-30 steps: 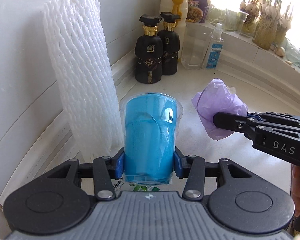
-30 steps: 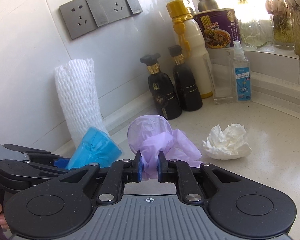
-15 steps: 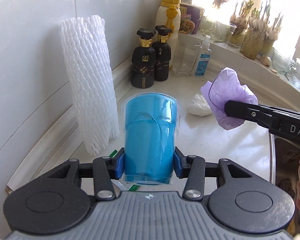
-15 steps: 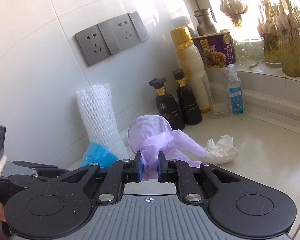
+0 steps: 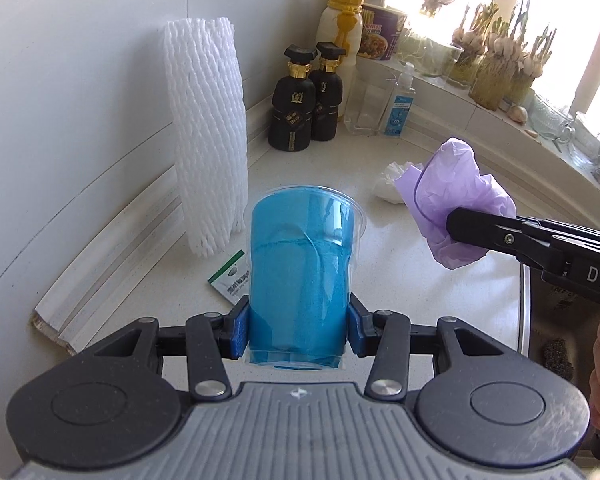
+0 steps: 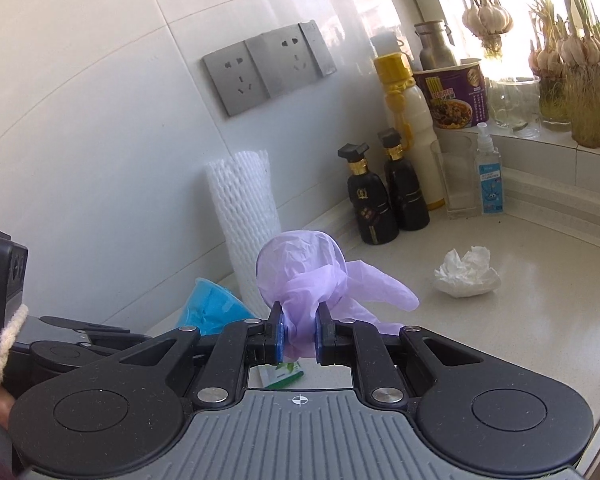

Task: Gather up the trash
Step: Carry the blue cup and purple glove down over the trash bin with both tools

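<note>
Both grippers were loaded; loose trash lay ahead of them on the counter.

Left wrist view: the left gripper (image 5: 298,330) was clamped on the upright blue-lined plastic cup (image 5: 300,276), a green packet (image 5: 230,280) on the counter under it to its left; the crumpled tissue (image 5: 388,184) lay ahead and right, nearer the right gripper (image 5: 456,226). Right wrist view: that gripper was pinched on the purple glove (image 6: 300,276), the tissue forward-right on open countertop (image 6: 520,340), probably short of the sink rim.

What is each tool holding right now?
Left tool: closed on the blue cup.
Right tool: closed on the purple glove.
</note>
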`<state>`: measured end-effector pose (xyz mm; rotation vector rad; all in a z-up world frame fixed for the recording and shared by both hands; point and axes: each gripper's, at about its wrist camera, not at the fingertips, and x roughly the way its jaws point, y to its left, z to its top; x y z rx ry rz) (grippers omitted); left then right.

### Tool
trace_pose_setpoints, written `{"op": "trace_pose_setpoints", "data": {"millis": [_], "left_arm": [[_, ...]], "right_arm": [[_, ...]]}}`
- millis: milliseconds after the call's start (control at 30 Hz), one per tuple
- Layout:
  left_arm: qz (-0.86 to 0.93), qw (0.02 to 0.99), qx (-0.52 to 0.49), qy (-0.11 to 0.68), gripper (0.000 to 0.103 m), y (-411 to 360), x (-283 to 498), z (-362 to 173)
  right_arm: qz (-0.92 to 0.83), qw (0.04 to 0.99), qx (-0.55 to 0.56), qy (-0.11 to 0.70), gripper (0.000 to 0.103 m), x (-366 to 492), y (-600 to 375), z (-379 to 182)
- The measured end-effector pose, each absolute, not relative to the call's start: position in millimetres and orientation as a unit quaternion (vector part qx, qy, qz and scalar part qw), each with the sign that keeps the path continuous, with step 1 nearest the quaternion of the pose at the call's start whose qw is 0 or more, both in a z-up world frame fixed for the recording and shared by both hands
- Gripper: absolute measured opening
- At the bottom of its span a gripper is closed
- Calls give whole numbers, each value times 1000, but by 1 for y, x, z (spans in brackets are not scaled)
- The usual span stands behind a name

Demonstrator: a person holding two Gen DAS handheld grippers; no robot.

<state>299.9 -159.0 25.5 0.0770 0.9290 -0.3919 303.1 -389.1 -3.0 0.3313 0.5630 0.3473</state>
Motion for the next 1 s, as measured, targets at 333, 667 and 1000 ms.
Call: {"op": "trace_pose_setpoints", "data": {"millis": [333, 667, 1000], "left_arm": [[-176, 872, 30, 456, 43, -130, 273, 25], [-154, 871, 22, 466, 43, -99, 240, 26], [-130, 876, 39, 463, 43, -70, 208, 22]], "right_arm": [[168, 932, 140, 290, 13, 272, -360, -4], [184, 923, 126, 315, 13, 238, -312, -9], [207, 913, 108, 334, 13, 213, -262, -20]]}}
